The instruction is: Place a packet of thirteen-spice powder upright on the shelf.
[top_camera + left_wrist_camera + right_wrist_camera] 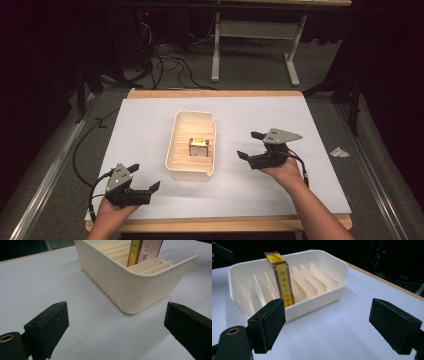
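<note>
Looking down from the high view, a cream slotted tray (172,150) lies lengthwise near the middle of the white table sheet (150,120), and a small box (198,148) stands on edge in one of its slots, toward the near half. The left gripper (146,177) rests near the table's front left corner, its jaws spread apart and empty, well apart from the tray. The right gripper (250,145) sits to the right of the tray, also spread wide and holding nothing, pointing toward the tray's side. A crumpled scrap (339,152) lies off the sheet at the far right.

From the left gripper view, the two black jaws stand wide, with the tray's rounded corner (135,290) between and beyond them; the box (143,251) rises above the dividers.

From the right gripper view, the jaws are likewise parted, and the tray (322,267) lies ahead with the box (280,277) upright between two dividers, its yellow edge facing the camera.
</note>
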{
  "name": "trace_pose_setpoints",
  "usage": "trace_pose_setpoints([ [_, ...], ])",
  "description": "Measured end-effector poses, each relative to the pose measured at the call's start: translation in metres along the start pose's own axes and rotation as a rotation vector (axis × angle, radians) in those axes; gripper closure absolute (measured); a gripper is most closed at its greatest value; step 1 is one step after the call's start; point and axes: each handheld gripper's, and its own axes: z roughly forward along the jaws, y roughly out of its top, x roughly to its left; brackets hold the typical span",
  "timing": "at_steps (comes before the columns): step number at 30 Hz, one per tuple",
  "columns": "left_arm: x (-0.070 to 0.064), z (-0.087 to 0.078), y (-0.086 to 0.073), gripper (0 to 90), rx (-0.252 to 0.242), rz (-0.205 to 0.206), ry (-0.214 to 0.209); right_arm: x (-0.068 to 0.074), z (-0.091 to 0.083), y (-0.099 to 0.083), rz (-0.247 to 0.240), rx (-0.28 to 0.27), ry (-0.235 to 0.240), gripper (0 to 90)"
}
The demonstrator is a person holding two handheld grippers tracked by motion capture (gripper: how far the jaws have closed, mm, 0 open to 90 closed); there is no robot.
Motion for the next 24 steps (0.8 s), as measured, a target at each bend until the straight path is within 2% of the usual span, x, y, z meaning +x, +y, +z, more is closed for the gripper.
trace_pose_setpoints([
  [8,-0.001,0.006,0.000,6.5,0.003,-0.005,-0.005,-0.004,-0.052,-0.042,0.058,-0.014,-0.138,13.4],
  [15,-0.002,0.014,-0.003,6.4,0.013,0.009,-0.006,0.000,-0.097,-0.074,0.093,-0.029,-0.221,12.5],
  [18,-0.001,0.015,-0.004,6.5,0.016,0.019,0.021,-0.002,-0.103,-0.081,0.110,-0.031,-0.224,12.5],
  [23,0.003,0.014,-0.005,6.4,0.014,0.007,0.060,-0.009,-0.094,-0.080,0.122,-0.035,-0.231,12.6],
  [24,0.003,0.013,-0.005,6.5,0.011,0.006,0.063,-0.011,-0.092,-0.080,0.107,-0.038,-0.227,12.6],
])
